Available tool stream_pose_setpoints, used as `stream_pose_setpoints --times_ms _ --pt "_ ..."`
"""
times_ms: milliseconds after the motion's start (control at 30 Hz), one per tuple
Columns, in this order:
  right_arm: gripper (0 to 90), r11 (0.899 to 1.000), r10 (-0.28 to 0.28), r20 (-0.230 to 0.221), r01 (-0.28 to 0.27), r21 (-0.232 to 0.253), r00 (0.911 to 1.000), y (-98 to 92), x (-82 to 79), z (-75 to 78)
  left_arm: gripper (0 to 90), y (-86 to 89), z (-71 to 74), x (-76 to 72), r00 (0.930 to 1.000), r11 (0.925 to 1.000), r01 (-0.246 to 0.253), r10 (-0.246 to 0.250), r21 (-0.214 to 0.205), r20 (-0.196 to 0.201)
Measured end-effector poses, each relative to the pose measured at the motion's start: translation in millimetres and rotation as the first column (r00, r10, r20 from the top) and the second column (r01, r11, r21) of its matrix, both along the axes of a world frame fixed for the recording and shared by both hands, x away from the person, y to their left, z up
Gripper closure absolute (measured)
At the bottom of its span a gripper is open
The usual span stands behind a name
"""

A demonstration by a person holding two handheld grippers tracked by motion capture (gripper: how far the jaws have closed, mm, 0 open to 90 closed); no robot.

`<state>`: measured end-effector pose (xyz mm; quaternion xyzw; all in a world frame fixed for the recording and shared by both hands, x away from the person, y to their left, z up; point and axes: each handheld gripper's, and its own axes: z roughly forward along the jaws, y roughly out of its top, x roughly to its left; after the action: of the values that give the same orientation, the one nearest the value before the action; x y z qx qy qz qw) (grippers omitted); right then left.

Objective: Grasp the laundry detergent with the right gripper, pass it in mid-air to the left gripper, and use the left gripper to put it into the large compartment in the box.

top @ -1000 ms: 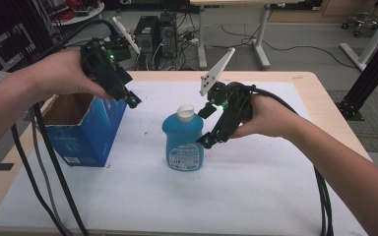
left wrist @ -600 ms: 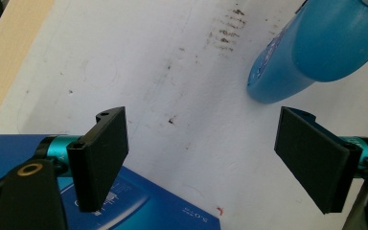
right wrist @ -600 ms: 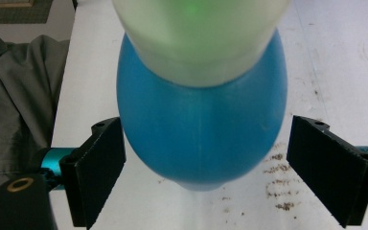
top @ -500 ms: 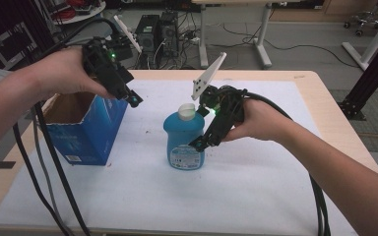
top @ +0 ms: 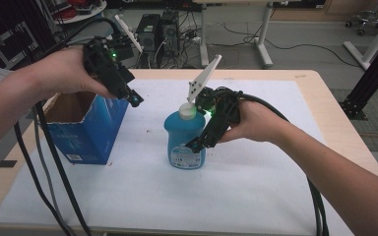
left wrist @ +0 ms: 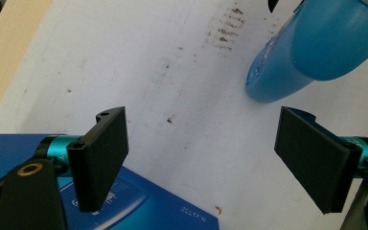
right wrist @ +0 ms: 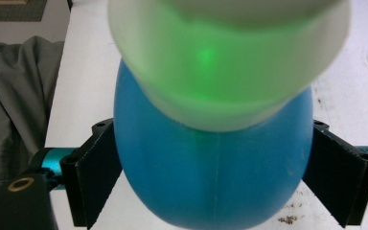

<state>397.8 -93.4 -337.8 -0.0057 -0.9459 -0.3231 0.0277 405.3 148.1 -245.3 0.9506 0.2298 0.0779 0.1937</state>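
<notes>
A light wooden desk is carrying a large white sheet that is covering most of its top. A blue bottle is standing upright near the sheet's middle, and an open blue carton is sitting toward its left edge.

A white sheet is covering most of the wooden table, filling the frame's lower half. Computer towers are standing on the floor at upper centre, and a rolling chair base is sitting at upper right.
</notes>
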Motion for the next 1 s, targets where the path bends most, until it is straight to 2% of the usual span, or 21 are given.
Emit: stream_pose_setpoints --times_ms 233,333,1000 --pt "13.4 1.0 0.003 0.006 -0.003 0.005 1.0 1.3 -0.5 -0.9 19.2 -0.4 0.1 -0.4 1.0 1.0 0.001 -0.001 0.001 -0.001" --pt "18.9 1.0 0.009 0.006 -0.009 0.002 0.9999 1.4 -1.0 -1.0 19.2 -0.7 -0.2 -0.6 1.0 1.0 0.001 -0.001 0.004 -0.002" --pt "19.5 1.0 -0.006 0.019 0.006 0.007 0.9998 2.4 -1.7 -2.2 19.2 -0.1 -0.5 -2.0 0.9999 1.0 0.003 -0.003 -0.004 -0.009"
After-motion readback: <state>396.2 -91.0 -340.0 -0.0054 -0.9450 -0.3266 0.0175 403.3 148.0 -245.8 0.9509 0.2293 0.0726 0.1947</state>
